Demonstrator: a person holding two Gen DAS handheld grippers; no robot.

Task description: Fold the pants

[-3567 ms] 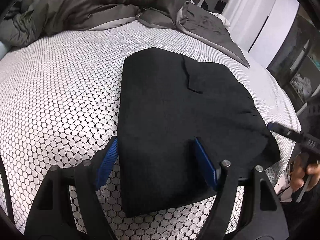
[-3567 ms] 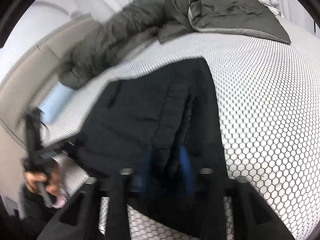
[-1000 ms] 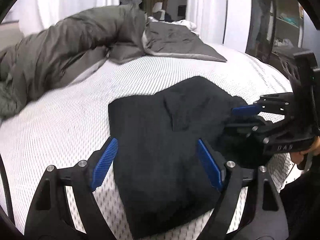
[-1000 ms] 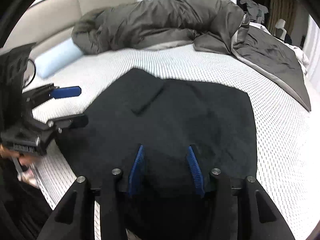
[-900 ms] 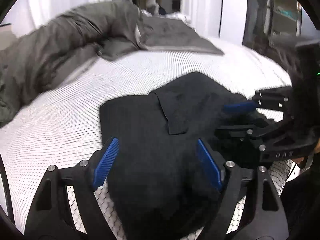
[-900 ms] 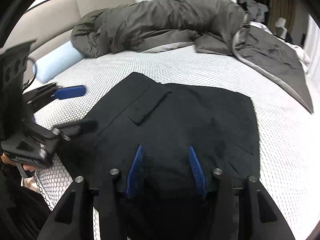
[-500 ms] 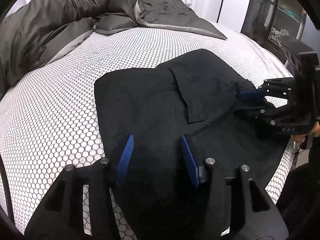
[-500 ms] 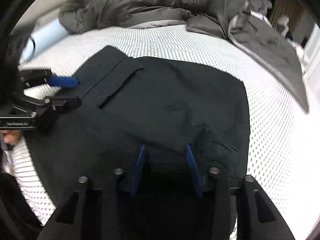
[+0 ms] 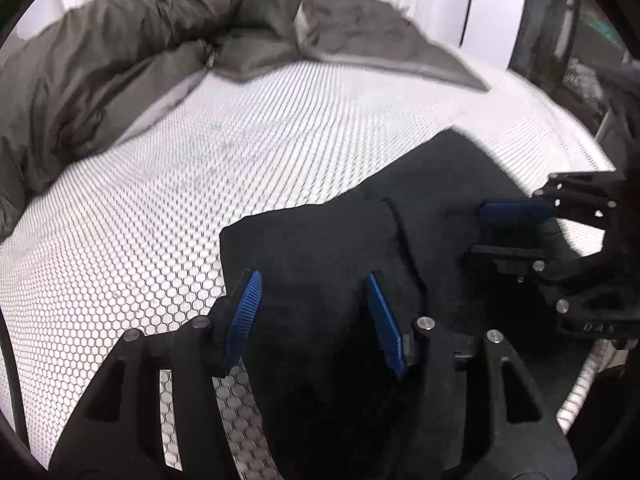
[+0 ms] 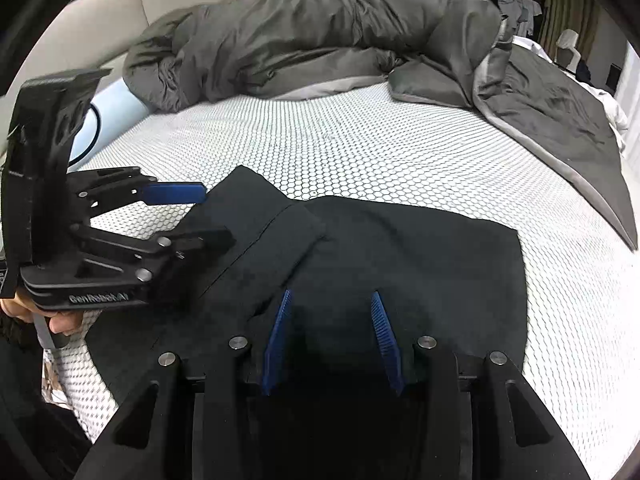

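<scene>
Because the black pants (image 10: 400,256) are being folded, they lie flat at the near edge of the bed (image 10: 360,148), and both tongs reach over them, left tongs (image 9: 312,312) and right tongs (image 10: 330,336) half open, pinching nothing I can see. One reads "GenRobot.AI".

Matt black cloth is seen in the pants (image 10: 400,248) beneath the right gripper (image 10: 332,340); ribbed blue pads, matt black plastic. Beyond it, honeycomb-textured mattress cover (image 10: 360,152), faintly sheened grey duvet (image 10: 320,32).
</scene>
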